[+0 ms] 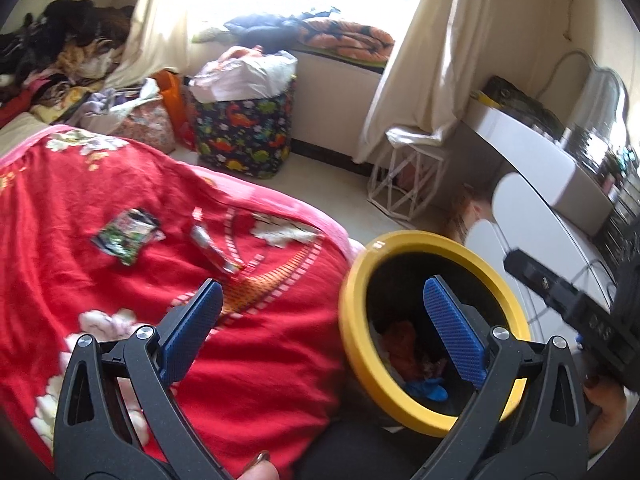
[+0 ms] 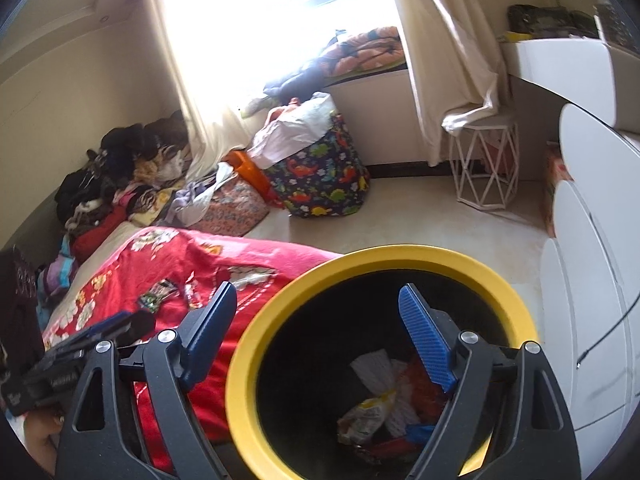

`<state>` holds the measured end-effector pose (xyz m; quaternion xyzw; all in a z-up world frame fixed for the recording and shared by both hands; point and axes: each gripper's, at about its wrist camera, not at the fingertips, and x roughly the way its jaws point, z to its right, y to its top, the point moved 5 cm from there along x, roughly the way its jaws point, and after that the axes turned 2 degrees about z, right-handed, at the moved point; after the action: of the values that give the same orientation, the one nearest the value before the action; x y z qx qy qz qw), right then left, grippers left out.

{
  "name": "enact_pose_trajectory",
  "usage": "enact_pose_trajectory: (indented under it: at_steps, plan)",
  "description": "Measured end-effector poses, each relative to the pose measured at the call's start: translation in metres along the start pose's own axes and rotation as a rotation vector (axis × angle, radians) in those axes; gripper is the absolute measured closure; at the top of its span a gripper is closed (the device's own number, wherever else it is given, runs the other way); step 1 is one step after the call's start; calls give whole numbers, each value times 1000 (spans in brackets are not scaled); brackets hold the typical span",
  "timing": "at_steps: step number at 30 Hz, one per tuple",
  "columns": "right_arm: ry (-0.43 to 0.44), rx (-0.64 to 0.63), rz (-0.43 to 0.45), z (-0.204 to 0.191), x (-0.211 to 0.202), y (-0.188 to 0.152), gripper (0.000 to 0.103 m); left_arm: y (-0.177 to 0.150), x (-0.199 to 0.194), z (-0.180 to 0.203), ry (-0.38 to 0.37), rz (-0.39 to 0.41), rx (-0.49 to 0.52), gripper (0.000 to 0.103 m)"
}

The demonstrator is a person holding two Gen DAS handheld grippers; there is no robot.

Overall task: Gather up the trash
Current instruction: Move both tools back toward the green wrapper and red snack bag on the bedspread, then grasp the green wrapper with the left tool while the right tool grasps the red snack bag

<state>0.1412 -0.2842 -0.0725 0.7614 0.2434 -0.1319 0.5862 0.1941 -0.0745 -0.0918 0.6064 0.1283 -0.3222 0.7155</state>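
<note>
Both grippers are held with jaws spread wide, nothing between the blue pads. The left gripper (image 1: 320,320) is seen over the edge of the red blanket (image 1: 120,240), its right pad in front of the bin opening. The right gripper (image 2: 320,324) is positioned directly above the trash bin (image 2: 256,344), right pad over the opening, left pad over the blanket.

Bin: round, thick yellow rim, black interior, standing just beside the bed on the floor. Contents noted in the right wrist view: a crumpled yellowish wrapper (image 2: 366,416), white paper (image 2: 376,372), red and blue scraps beneath. Contents approx. a shallow layer at the bottom.

Trash on the bed: a flat wrapper (image 1: 126,236), green/black/white print, crinkled, corners lifted, lying on the blanket well apart from the bin. Just beside it, to its right, a narrow elongated wrapper (image 1: 214,250), reddish w/ silver highlights, blurred; print cannot be read. Both lie ahead of the left gripper, not touched.

Blanket: red, white floral pattern, pink border.

Bkgd: dinosaur-print laundry basket (image 1: 244,136) on the floor nr. the window, stuffed w/ white bags.
</note>
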Motion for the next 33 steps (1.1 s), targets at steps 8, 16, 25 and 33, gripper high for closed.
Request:
enact_pose_trajectory:
  at_steps: [8, 16, 25, 33]
  plan:
    - [41, -80, -74, -42, 29, -7, 23, 17, -6, -67, 114, 36, -110, 10]
    - [112, -202, -182, -97, 76, -19, 28, 24, -6, -139, 195, 35, -240, 10]
    - [186, -272, -309, -154, 142, -29, 41, 20, 11, -190, 215, -25, -342, 38]
    - [186, -301, -430, -171, 196, -43, 61, 18, 40, -204, 188, -85, -389, 60]
